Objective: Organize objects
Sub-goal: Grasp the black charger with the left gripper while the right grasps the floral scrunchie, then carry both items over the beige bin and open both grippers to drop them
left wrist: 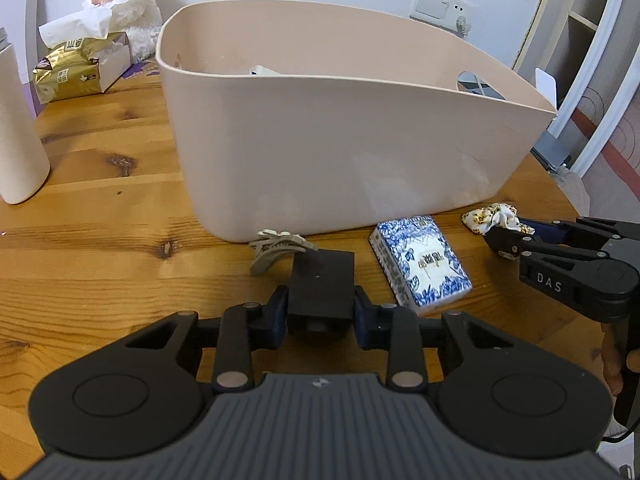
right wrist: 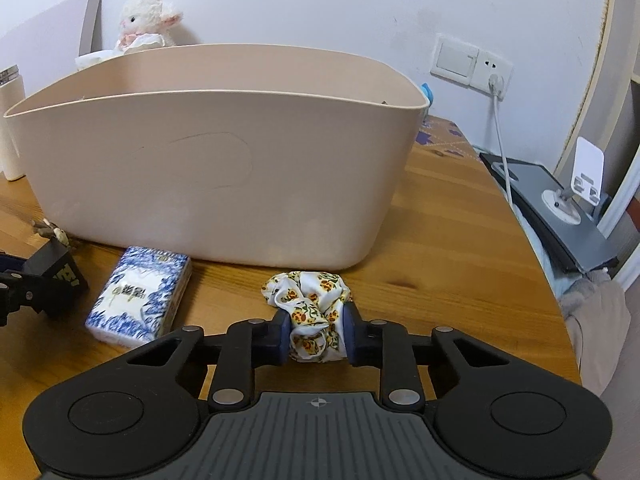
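Before the tall beige plastic tub (left wrist: 340, 152) on the knotty wooden table (left wrist: 100, 216), the left gripper (left wrist: 320, 314) pinches a small black rectangular block (left wrist: 322, 284) between its blue-padded fingers (left wrist: 280, 312), low over the tabletop. Just ahead of the block, near the tub's front wall, lies a grey claw hair clip (left wrist: 276, 250). To the right of the block a blue-and-white patterned tissue pack (left wrist: 420, 264) lies flat in front of the tub. Further right along the tub's front, the right gripper (right wrist: 316, 334) is pressed onto a white floral fabric scrunchie (right wrist: 312, 304), which rests on the table close to the tub's base. Behind the tub's left end sits a white plush lamb (left wrist: 120, 4) against the wall
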The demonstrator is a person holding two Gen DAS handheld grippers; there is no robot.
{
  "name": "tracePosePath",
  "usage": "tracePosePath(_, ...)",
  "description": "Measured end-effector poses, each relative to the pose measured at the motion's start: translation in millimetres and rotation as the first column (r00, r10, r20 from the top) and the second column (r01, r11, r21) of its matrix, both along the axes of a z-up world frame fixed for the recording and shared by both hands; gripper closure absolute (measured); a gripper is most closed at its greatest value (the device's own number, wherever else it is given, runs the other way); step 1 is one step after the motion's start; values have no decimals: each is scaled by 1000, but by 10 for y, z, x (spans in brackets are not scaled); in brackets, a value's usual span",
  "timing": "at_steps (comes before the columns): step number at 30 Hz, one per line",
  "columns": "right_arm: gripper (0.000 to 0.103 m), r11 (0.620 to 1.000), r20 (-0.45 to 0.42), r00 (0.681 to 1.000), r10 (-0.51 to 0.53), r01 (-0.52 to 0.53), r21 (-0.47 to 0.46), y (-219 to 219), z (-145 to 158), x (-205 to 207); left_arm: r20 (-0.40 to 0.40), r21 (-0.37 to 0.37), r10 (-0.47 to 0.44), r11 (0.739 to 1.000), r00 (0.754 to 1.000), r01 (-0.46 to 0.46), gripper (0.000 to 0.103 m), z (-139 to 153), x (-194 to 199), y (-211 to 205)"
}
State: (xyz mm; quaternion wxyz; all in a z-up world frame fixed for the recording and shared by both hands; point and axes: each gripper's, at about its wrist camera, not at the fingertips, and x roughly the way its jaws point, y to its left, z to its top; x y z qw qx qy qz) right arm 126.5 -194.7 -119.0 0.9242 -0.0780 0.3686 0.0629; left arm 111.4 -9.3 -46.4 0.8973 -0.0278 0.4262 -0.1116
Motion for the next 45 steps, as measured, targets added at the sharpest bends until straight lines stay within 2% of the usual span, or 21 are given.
tracePosePath(5,82,999,-12,1000,-13,13,29,-14,65,-113,4,-9,-12,1000,1000,12,69,35,-117,31)
tracePosePath(11,82,998,14,1000,-20,20,53,-8,207,-282,21,-33,-43,999,999,43,69,126,-266,52)
tracePosePath(27,82,996,157,988,11,-24,81,71,781,-583,137,-8,-42,999,990,44,69,571,-442,104)
tracePosePath(35,82,993,240,971,4,-32,114,111,1092,-515,240,23,-26,1000,970,21,69,934,-369,135)
tracePosePath(45,82,989,267,964,-11,-30,147,115,1227,-144,277,46,-24,999,960,11,69,1113,79,112)
